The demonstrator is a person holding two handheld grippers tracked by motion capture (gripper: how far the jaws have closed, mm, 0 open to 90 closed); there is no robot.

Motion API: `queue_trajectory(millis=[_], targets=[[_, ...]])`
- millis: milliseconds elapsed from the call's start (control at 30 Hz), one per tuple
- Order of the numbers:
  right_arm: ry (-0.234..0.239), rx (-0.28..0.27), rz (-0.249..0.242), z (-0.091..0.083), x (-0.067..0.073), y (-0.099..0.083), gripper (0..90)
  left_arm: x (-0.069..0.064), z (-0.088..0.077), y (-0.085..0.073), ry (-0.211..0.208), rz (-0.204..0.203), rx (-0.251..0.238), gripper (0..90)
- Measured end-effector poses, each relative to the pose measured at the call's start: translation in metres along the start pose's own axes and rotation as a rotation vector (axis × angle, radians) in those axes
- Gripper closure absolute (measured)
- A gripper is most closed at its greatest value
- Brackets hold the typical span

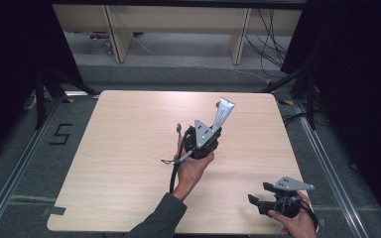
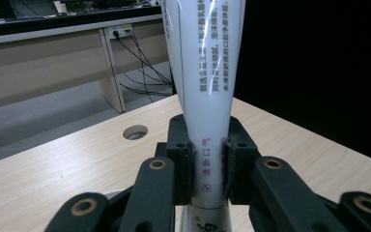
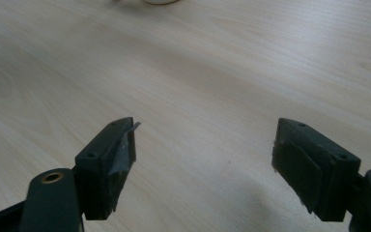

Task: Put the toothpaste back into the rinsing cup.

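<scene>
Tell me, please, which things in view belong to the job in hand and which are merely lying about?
In the job:
- white tube, clamped in the left gripper
- right gripper, open and empty over the table

Lying about:
- desk legs and cables on the floor behind

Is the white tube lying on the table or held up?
Held up. The left hand-held gripper pinches the white tube above the table.
</scene>
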State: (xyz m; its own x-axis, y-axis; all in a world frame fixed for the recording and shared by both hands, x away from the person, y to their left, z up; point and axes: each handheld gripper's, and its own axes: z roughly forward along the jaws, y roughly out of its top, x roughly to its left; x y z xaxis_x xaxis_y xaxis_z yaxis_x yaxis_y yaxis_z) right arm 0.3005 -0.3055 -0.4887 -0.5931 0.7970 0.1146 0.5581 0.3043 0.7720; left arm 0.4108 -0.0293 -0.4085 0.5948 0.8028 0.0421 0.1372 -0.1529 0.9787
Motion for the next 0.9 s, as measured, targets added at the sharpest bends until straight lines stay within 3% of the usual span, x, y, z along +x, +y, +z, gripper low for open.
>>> queue_trajectory(millis=[33,67,167,433,467,533,600,667,700,900], targets=[[-0.011,0.001,-0.003,-0.001,0.0,0.0,24.4,0.001,0.001,0.0,0.005,-0.003,-0.006,76.8],[-0.002,0.012,0.033,-0.001,0.002,-0.001,24.4,0.002,0.003,0.001,0.011,-0.003,-0.005,76.8],[-0.005,0.004,0.006,-0.001,0.0,0.0,24.4,0.004,0.008,0.004,0.026,0.001,-0.013,76.7],[-0.003,0.001,0.006,-0.001,-0.001,-0.001,24.4,0.005,0.017,0.011,0.06,0.011,-0.03,76.7],[0.003,0.002,0.036,-0.001,0.001,-0.001,24.4,0.004,0.018,0.01,0.068,-0.008,-0.021,76.7],[0.003,0.003,0.013,-0.001,-0.001,-0.001,24.5,0.006,0.022,0.01,0.079,0.016,-0.031,76.7],[0.004,0.007,0.016,-0.002,-0.001,-0.001,24.5,0.005,0.023,0.009,0.094,-0.005,-0.022,76.7],[0.0,0.01,0.012,-0.002,-0.001,-0.002,24.4,0.006,0.025,0.01,0.103,0.0,-0.021,76.7],[0.004,0.01,0.013,-0.002,-0.001,-0.002,24.4,0.009,0.027,0.011,0.099,0.019,-0.045,76.7],[-0.013,0.005,0.005,-0.002,-0.002,-0.002,24.5,0.012,0.029,0.009,0.134,0.001,-0.027,76.6]])
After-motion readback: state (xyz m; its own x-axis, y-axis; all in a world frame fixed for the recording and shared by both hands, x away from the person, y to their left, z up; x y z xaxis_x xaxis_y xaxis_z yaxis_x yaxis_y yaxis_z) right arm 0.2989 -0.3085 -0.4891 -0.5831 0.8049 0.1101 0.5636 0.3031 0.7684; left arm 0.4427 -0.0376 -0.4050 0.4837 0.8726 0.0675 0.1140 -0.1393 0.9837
